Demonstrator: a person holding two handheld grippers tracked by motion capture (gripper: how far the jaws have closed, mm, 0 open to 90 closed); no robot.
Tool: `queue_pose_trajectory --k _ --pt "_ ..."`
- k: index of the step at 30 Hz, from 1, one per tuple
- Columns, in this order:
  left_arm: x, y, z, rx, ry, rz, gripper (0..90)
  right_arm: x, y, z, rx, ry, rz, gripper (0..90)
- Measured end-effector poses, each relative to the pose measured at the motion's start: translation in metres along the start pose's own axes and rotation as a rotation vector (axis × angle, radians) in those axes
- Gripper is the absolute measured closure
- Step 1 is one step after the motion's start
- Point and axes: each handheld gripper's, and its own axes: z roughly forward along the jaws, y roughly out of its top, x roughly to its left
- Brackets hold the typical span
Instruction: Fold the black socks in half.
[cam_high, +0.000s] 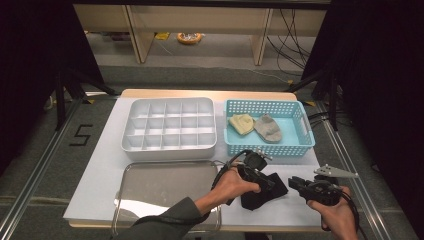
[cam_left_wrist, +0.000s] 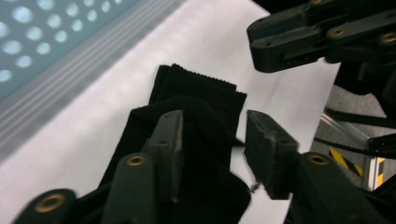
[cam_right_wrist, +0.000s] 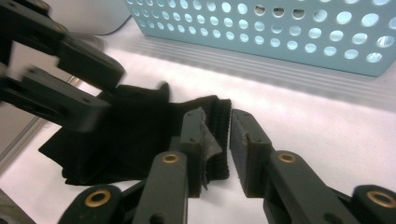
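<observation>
The black sock (cam_high: 263, 190) lying on the white table (cam_high: 100, 170) just before the blue basket (cam_high: 270, 148) is light, limp knit (ribbed cuff best), with left gripper (cam_left_wrist: 212, 135) and right gripper (cam_right_wrist: 217, 135) both parted, gripping nothing.

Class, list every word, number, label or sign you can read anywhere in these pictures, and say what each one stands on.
"5": a black numeral marked on the grey floor left of the table, in the high view.
No other text can be read: the grippers, the blue basket, the white divided box and the black sock bear no readable marks.
</observation>
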Motion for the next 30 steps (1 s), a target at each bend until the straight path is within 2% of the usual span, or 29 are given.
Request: queue_pose_trajectory --k 1,3,4,5,6,7,8,9,10,13,14,15,17,20,22,23,24,25,26,27,28,29,30 --pt "0.002 -0.001 -0.005 -0.014 -0.007 -0.015 52.6 -0.003 0.001 0.0 -0.015 -0.008 -0.042 74.6" --pt "0.007 -0.005 -0.014 -0.033 -0.004 -0.034 49.9 0.0 0.001 -0.001 -0.01 -0.009 -0.038 73.1" --pt "0.009 -0.008 -0.019 -0.034 0.009 -0.017 49.9 0.0 0.002 0.0 -0.014 0.004 -0.041 72.5" --pt "0.012 -0.012 -0.024 -0.04 0.023 -0.01 49.9 0.002 0.002 -0.001 -0.009 -0.002 -0.027 72.0" --pt "0.016 -0.016 -0.029 -0.046 0.027 -0.019 50.1 0.002 0.002 -0.001 -0.011 -0.01 -0.035 71.4" --pt "0.019 -0.021 -0.032 -0.051 0.026 -0.034 50.2 0.006 0.002 -0.001 0.0 -0.009 -0.007 70.8" --pt "0.019 -0.021 -0.032 -0.051 0.026 -0.034 50.2 0.002 0.003 0.001 -0.019 -0.001 -0.057 69.6" --pt "0.022 -0.025 -0.036 -0.057 0.025 -0.042 50.2 0.004 0.003 0.002 -0.008 -0.01 -0.037 68.8" --pt "0.024 -0.03 -0.04 -0.063 0.03 -0.048 50.2 0.004 0.003 0.002 -0.008 -0.01 -0.037 68.8" --pt "0.031 -0.046 -0.054 -0.086 0.031 -0.068 50.4 0.007 0.004 0.008 0.009 -0.028 -0.079 67.3" --pt "0.032 -0.049 -0.056 -0.085 0.039 -0.058 50.5 0.011 0.005 0.009 0.027 -0.034 -0.047 67.3" --pt "0.032 -0.053 -0.058 -0.085 0.043 -0.054 50.6 0.01 0.006 0.012 0.024 -0.026 -0.073 67.9" --pt "0.031 -0.06 -0.062 -0.087 0.054 -0.038 50.6 0.011 0.008 0.018 0.045 -0.024 -0.068 71.7" --pt "0.029 -0.069 -0.065 -0.098 0.044 -0.041 50.5 0.008 0.008 0.031 0.091 -0.028 -0.122 81.7" --pt "0.028 -0.075 -0.067 -0.108 0.045 -0.036 50.7 0.008 0.009 0.035 0.111 -0.069 -0.159 84.0" --pt "0.028 -0.077 -0.068 -0.113 0.046 -0.036 50.9 0.011 0.01 0.035 0.129 -0.078 -0.12 84.6" --pt "0.028 -0.08 -0.069 -0.114 0.048 -0.033 50.9 0.008 0.013 0.036 0.118 -0.1 -0.161 85.4" --pt "0.028 -0.083 -0.07 -0.116 0.051 -0.031 50.9 0.007 0.014 0.036 0.133 -0.122 -0.168 85.5" --pt "0.027 -0.085 -0.072 -0.12 0.054 -0.029 50.9 0.003 0.015 0.04 0.124 -0.113 -0.169 85.5" --pt "0.028 -0.088 -0.075 -0.125 0.064 -0.02 50.9 0.003 0.015 0.041 0.137 -0.11 -0.144 85.4" --pt "0.027 -0.09 -0.077 -0.128 0.075 -0.014 50.8 0.001 0.015 0.044 0.141 -0.117 -0.15 84.0" --pt "0.027 -0.092 -0.08 -0.133 0.083 -0.01 50.5 0.0 0.014 0.046 0.162 -0.098 -0.144 81.0" --pt "0.028 -0.095 -0.083 -0.137 0.089 -0.006 50.3 -0.001 0.014 0.045 0.165 -0.107 -0.138 75.3"
